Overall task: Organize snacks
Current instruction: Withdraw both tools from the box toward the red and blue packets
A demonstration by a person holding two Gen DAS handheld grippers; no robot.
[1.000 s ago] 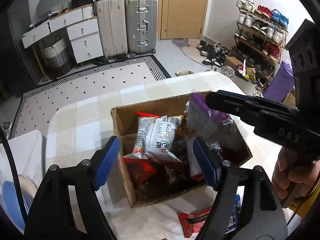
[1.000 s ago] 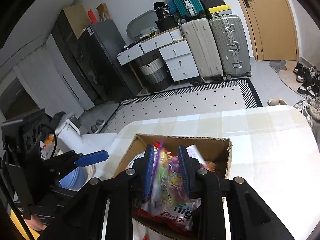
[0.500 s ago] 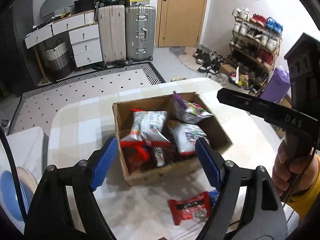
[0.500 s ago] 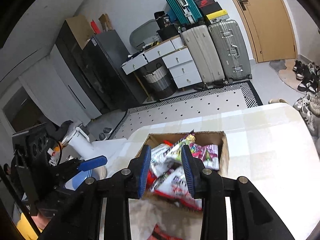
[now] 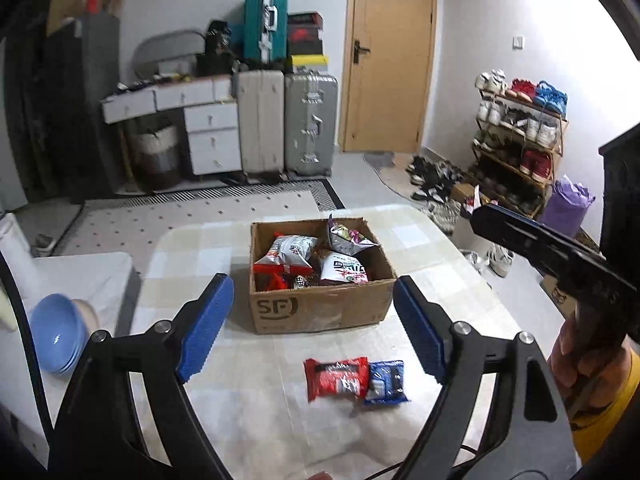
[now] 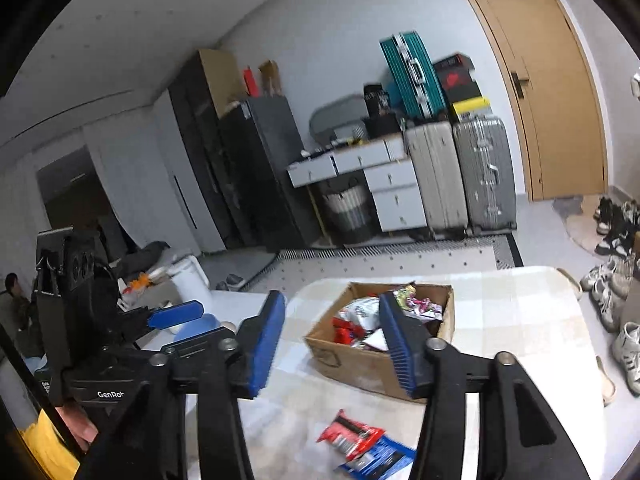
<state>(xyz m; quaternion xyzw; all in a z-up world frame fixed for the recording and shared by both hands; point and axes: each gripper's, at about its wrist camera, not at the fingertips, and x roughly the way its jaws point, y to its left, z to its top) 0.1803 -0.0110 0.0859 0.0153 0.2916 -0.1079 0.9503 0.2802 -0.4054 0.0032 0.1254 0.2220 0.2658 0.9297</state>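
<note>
A cardboard box point(image 5: 320, 312) stands on the checked table point(image 5: 192, 248) and holds several snack bags. The purple-and-silver bag point(image 5: 346, 236) leans in its far right corner. A red packet point(image 5: 336, 376) and a blue packet point(image 5: 386, 382) lie side by side on the table in front of the box. My left gripper point(image 5: 312, 286) hovers back from the box, its jaws opening wide with nothing between them. My right gripper point(image 6: 332, 300) is also drawn back above the table, jaws opening and empty. The box point(image 6: 384, 364) and both packets point(image 6: 352, 436) show beyond it.
Stacked blue bowls point(image 5: 56, 340) sit on a white surface left of the table. Beyond the table are a patterned rug, suitcases point(image 5: 310, 120), a drawer unit, a door and a shoe rack point(image 5: 516, 144). A hand in a yellow sleeve point(image 5: 584, 364) holds the right gripper.
Both grippers have pulled back and risen away from the box. The right gripper released the colourful snack bag, which now rests in the box, and its jaws spread apart.
</note>
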